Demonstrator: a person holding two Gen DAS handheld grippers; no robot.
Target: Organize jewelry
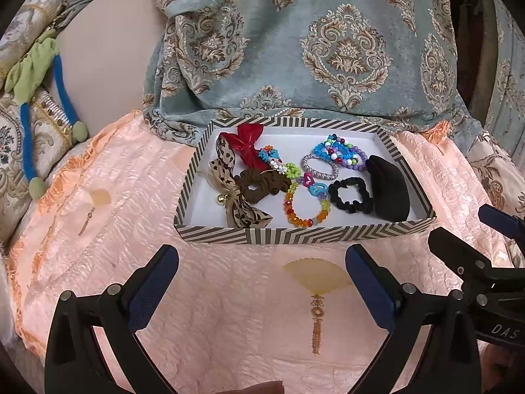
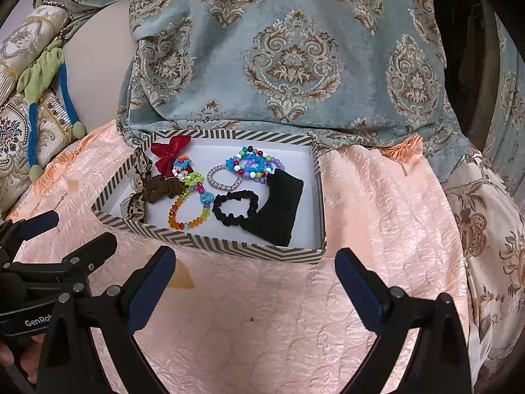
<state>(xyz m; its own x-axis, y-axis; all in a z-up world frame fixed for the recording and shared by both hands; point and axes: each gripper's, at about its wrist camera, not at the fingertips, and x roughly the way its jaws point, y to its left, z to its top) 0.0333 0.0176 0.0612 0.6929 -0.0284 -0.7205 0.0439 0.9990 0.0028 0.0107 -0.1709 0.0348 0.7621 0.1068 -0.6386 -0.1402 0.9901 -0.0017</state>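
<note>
A striped box (image 1: 249,234) (image 2: 229,246) lies on a peach quilt and holds jewelry and hair pieces: a red bow (image 1: 246,144), a leopard-print bow (image 1: 229,177), a brown scrunchie (image 1: 259,185), a rainbow bead bracelet (image 1: 305,207) (image 2: 188,211), a silver bracelet (image 1: 320,165), a pile of blue and purple bead bracelets (image 1: 341,152) (image 2: 252,164), a black scrunchie (image 1: 349,195) (image 2: 234,208) and a black pad (image 1: 388,190) (image 2: 279,207). My left gripper (image 1: 262,262) is open and empty just in front of the box. My right gripper (image 2: 254,266) is open and empty, also in front of it.
A blue patterned cloth (image 1: 311,49) drapes behind the box. A green and blue fabric tie (image 1: 36,75) lies on ornate cushions at the left. The peach quilt (image 1: 229,312) spreads in front of the box. The right gripper shows at the right edge of the left wrist view (image 1: 485,262).
</note>
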